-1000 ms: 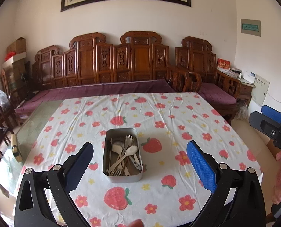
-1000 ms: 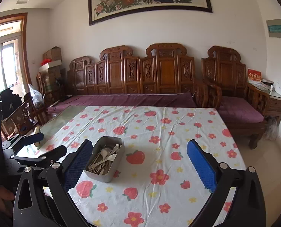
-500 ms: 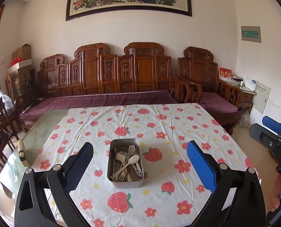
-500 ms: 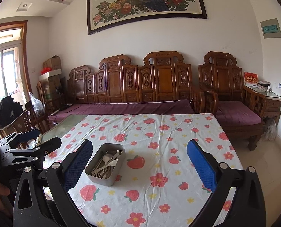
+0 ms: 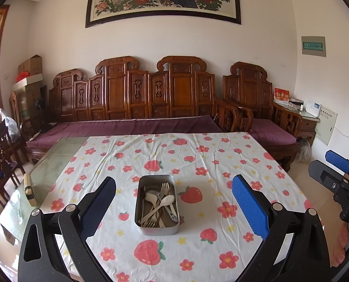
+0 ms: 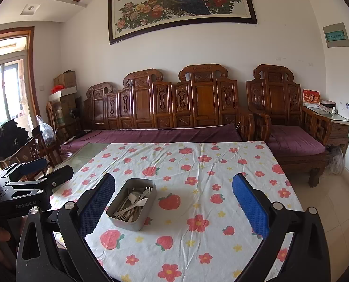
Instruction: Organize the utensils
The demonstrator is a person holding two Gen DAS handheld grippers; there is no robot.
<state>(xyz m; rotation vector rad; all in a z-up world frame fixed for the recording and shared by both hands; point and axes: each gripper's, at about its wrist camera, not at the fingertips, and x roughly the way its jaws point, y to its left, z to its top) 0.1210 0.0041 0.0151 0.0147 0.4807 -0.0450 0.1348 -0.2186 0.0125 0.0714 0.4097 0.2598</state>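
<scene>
A metal tin (image 5: 157,229) stands on the strawberry-print tablecloth (image 5: 212,164) and holds several spoons and forks (image 5: 159,203) piled loosely. It also shows in the right wrist view (image 6: 127,224), left of centre. My left gripper (image 5: 174,206) is open and empty, held back from the table with the tin between its fingers in view. My right gripper (image 6: 174,204) is open and empty, with the tin just inside its left finger (image 6: 96,204). Each gripper shows at the edge of the other's view: the right one (image 5: 334,176) and the left one (image 6: 33,176).
A bare glass strip of the table (image 5: 49,171) lies left of the cloth, with a small wooden block (image 5: 29,189) on it. A carved wooden sofa (image 5: 150,108) with purple cushions stands behind the table. Chairs (image 5: 0,159) stand at the left, a side table (image 5: 308,119) at the right.
Both grippers have lifted and drawn back from the table, so the tin sits lower and smaller in view and more of the wall painting shows. The tin and utensils have not moved.
</scene>
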